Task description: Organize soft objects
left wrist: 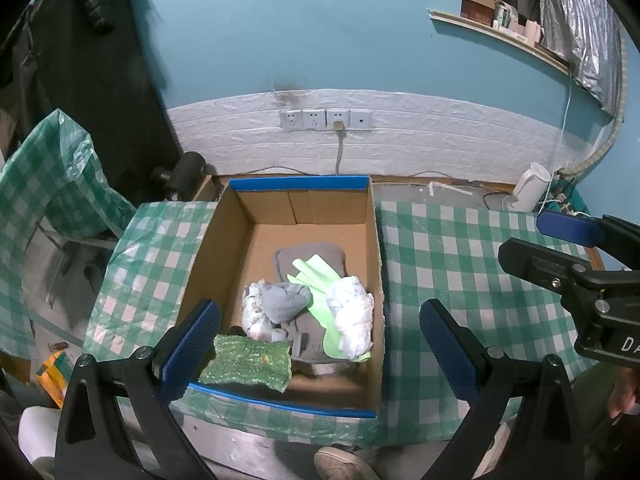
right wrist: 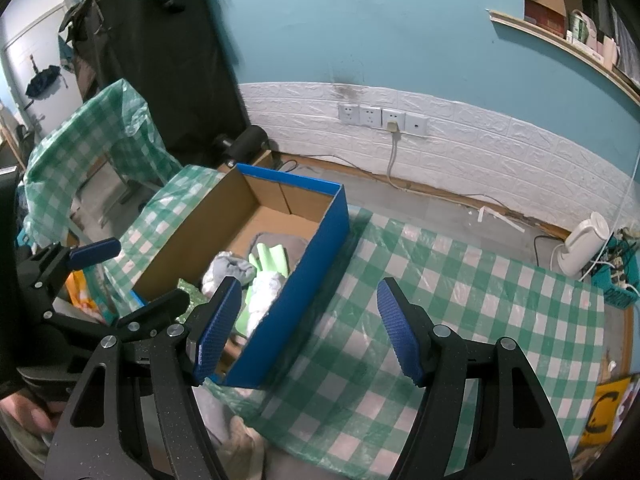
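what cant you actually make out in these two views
- Cardboard box contents, right wrist view: its blue side wall hides most of the pile.
- Grey cloth, left wrist view: the green glove and white bundle cover its middle.
- Green sponge: its left end sits behind the left gripper finger.
- Shelf items: too small and cut off by the edge.
- Yellow package: cropped by the fisheye rim.

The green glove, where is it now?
In the left wrist view the green glove lies inside the box, toward its right wall, on grey cloth, between a grey sock and a white wad.
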Demonstrator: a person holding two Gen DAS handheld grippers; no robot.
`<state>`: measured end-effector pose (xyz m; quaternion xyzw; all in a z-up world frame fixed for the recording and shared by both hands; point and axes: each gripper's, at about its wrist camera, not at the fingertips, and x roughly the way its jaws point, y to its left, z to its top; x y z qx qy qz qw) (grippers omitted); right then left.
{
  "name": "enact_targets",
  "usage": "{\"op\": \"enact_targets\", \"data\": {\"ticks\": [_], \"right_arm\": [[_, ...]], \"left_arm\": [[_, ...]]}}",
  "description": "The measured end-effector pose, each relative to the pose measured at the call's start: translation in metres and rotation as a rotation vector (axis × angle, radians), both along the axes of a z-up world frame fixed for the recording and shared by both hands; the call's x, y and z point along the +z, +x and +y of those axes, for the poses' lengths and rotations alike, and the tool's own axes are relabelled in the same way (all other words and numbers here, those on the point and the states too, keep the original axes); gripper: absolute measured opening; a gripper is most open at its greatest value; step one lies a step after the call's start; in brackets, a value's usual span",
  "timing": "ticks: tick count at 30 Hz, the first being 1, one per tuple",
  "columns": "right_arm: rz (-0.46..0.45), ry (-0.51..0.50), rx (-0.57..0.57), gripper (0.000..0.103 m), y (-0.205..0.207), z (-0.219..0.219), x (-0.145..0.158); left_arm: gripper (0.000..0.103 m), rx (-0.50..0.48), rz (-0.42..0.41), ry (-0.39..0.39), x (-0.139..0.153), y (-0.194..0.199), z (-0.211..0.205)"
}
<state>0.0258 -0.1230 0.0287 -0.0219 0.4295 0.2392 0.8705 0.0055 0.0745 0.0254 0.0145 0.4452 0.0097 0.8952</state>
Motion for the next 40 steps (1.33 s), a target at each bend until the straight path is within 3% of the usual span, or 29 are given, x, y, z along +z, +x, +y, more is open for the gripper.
{"op": "enact_targets", "data": {"ticks": [40], "right_arm": [[-0.001, 0.002, -0.001, 0.07, -0.0018, -0.0004, 0.0001]], "left_arm": [[0.101, -0.019, 0.0, -0.017, 0.0029, 0.0, -0.0084]]}}
